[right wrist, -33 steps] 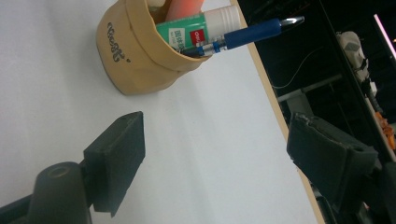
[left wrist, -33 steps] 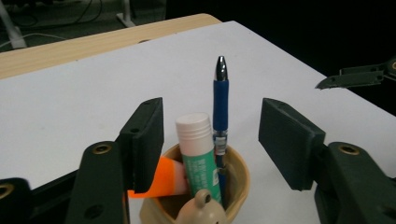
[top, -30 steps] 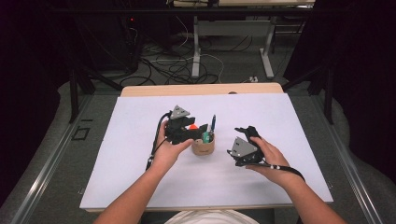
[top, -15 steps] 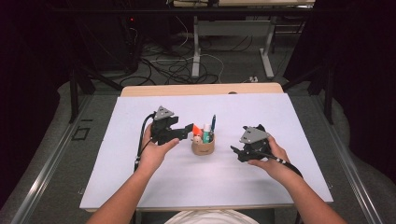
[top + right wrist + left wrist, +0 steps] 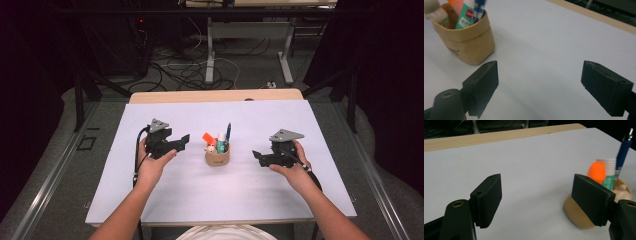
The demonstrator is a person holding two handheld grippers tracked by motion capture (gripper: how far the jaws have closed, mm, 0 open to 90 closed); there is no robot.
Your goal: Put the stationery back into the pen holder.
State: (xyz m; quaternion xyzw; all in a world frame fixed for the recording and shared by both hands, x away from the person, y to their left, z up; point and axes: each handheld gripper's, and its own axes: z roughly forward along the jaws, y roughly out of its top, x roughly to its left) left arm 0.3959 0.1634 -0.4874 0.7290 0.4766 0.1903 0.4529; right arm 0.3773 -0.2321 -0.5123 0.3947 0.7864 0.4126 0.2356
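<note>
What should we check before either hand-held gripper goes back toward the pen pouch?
1. Left hand-held gripper empty, jaws apart: ok.
2. Right hand-held gripper empty, jaws apart: ok.
3. Tan pouch upright on the white table, between the two grippers and apart from both: ok.
4. Blue pen, orange marker and glue stick stand in the pouch: ok.
5. Small beige item seated in the pouch: cannot tell what it is.

Black grippers (image 5: 185,142) with ribbed black fingers (image 5: 489,200), grey three-cornered plates, trailing black cables.
</note>
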